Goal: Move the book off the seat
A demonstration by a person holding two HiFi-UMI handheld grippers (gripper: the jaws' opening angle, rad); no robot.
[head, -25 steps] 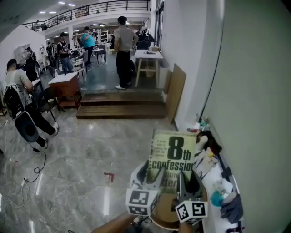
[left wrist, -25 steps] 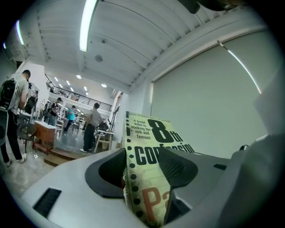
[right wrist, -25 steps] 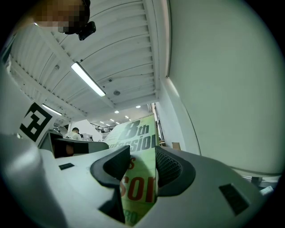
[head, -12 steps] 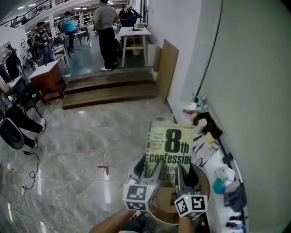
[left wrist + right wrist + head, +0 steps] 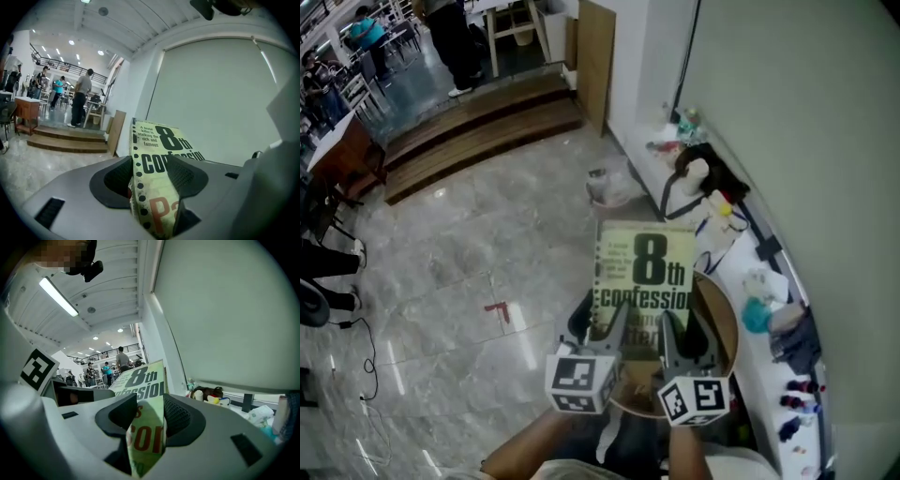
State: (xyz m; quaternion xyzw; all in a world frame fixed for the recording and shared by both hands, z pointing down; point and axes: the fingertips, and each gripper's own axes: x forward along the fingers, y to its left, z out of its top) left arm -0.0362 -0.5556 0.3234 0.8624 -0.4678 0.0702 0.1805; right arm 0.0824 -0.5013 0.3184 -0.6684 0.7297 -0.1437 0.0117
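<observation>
The marble floor (image 5: pixel 469 253) fills the left. The round wooden seat (image 5: pixel 724 314) lies near right, under my grippers. The book (image 5: pixel 645 272), a paperback, stands upright in the air over the seat, cover toward me. I judge it light, stiff as a block, with a flexible, glossy cover: take hold low, at two points on the bottom edge. My left gripper (image 5: pixel 598 330) and right gripper (image 5: pixel 686 336) each clamp that edge. Since a second ago both grips are unchanged; the view has tilted down, showing more seat, and the far steps (image 5: pixel 478 131) have shifted up-left.
</observation>
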